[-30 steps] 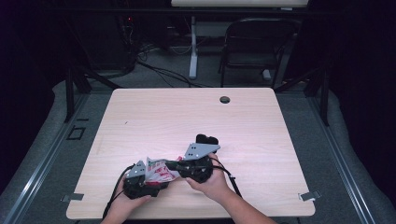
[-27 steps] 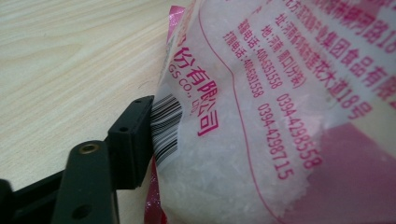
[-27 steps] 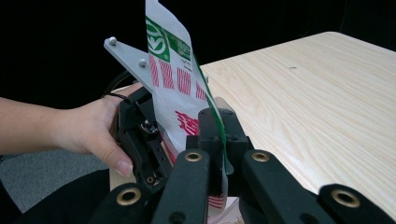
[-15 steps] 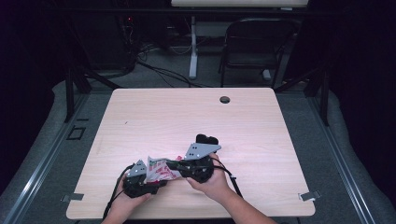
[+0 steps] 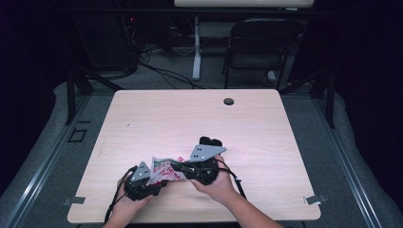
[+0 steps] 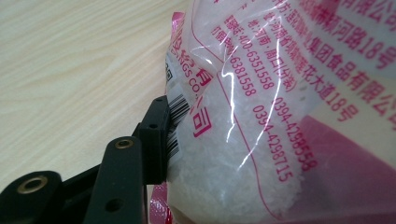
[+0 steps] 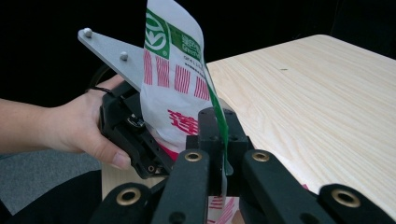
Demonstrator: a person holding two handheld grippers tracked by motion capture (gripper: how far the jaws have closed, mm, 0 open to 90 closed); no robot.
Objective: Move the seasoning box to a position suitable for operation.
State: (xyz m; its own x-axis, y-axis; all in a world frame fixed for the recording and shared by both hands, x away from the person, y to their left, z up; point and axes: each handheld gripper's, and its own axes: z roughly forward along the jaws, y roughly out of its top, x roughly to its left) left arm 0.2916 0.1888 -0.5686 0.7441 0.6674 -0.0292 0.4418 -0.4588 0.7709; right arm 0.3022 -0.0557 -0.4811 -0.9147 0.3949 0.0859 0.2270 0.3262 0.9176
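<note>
A clear plastic bag [image 5: 164,169] of white crystals with pink print lies between my two grippers near the table's front edge. My left gripper [image 5: 154,179] has its jaws around the bag's body [image 6: 280,93]. They have just been closing on it, and the one visible finger [image 6: 156,135] presses on the barcode side. The other finger is hidden behind the bag. My right gripper [image 7: 219,135] is shut on the bag's flat printed end [image 7: 175,79], which stands up out of its jaws. In the high view the right gripper [image 5: 178,167] points left toward the left one.
The light wooden table [image 5: 190,118] has a round cable hole [image 5: 229,101] at its far edge. A black chair [image 5: 259,47] and cables stand on the floor beyond. A hand [image 7: 70,126] holding the left gripper [image 7: 130,135] is close behind the bag.
</note>
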